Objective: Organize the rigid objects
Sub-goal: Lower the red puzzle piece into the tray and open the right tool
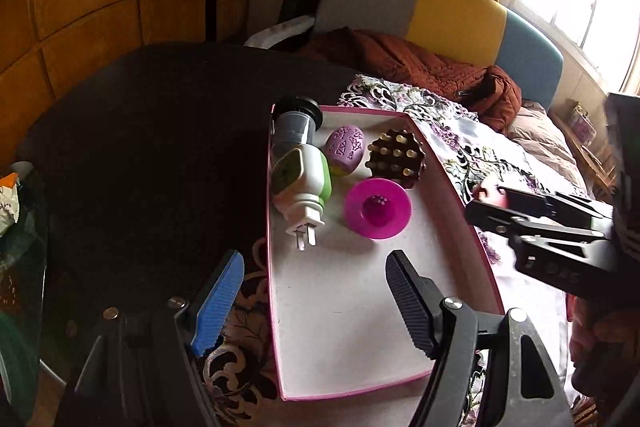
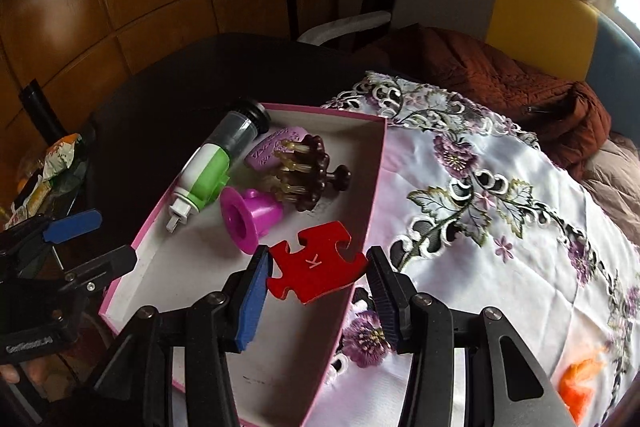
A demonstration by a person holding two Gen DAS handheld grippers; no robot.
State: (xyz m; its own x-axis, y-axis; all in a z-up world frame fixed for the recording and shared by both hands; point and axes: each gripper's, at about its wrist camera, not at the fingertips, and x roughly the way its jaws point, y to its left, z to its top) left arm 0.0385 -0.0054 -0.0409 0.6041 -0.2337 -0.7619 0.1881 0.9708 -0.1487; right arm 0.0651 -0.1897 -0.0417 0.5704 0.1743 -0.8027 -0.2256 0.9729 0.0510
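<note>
- Red puzzle piece (image 2: 317, 262) sits clamped in the right gripper (image 2: 319, 283), above the pink-rimmed box (image 2: 374, 163); the left wrist view shows only a red sliver of it (image 1: 486, 191).
- Left gripper (image 1: 316, 301) hangs released, nothing between its fingers, over the box's near end.
- Inside the box's far end: a plug-in bottle (image 1: 298, 171), purple egg (image 1: 345, 149), magenta cup (image 1: 378, 207), brown studded massager (image 1: 396, 159).
- Only the right wrist view shows the massager's knob handle (image 2: 340, 174).
- Box rests on an embroidered cloth (image 2: 500, 195) over the dark bench (image 1: 160, 131).

A red puzzle piece (image 2: 316, 263) sits at six o'clock of the magenta funnel (image 2: 250, 217) in the pink-edged, white-floored box (image 2: 376, 163). At three o'clock lies a white cloth (image 2: 500, 211) embroidered with purple flowers.
</note>
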